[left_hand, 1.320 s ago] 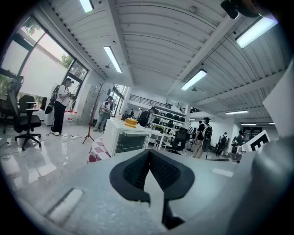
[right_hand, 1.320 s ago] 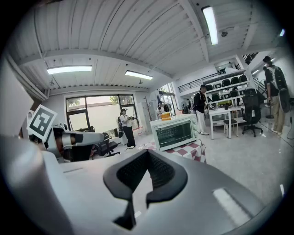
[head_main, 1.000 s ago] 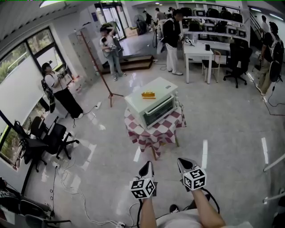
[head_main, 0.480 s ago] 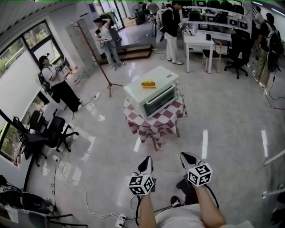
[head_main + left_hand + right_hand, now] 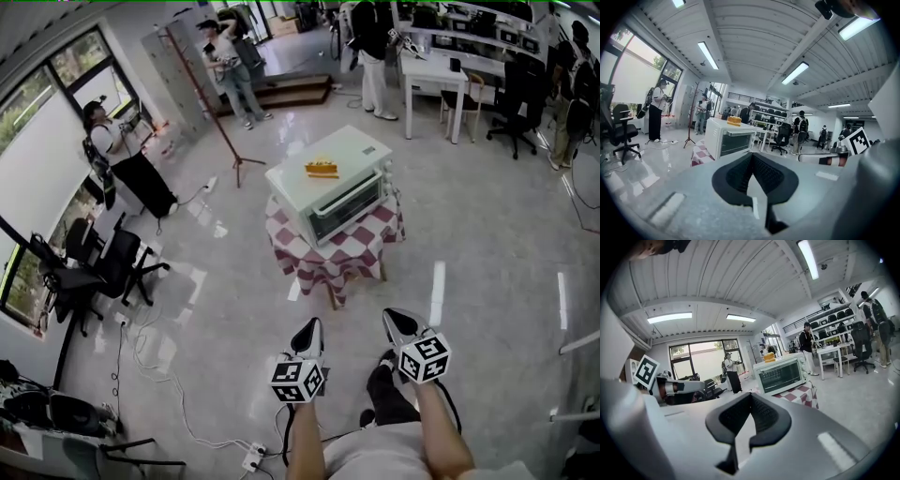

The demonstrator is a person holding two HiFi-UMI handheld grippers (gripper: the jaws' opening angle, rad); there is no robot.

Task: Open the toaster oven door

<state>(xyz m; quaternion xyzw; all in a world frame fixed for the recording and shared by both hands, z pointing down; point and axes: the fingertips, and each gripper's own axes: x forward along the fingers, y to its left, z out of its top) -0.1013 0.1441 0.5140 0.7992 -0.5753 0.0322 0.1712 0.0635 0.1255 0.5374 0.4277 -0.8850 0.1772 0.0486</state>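
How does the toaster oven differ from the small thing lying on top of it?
The toaster oven is white, large and boxy; the yellow item is small and low. The toaster oven stands on the checked table; the yellow item lies on the oven's roof. Both sit untouched.

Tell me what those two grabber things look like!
The left gripper and right gripper match: pointed black jaws with shiny silver edges, and behind each a white cube covered in black square markers. Up close, the bodies are smooth grey with black, ribbed pads. The forearms are bare, with no sleeves.
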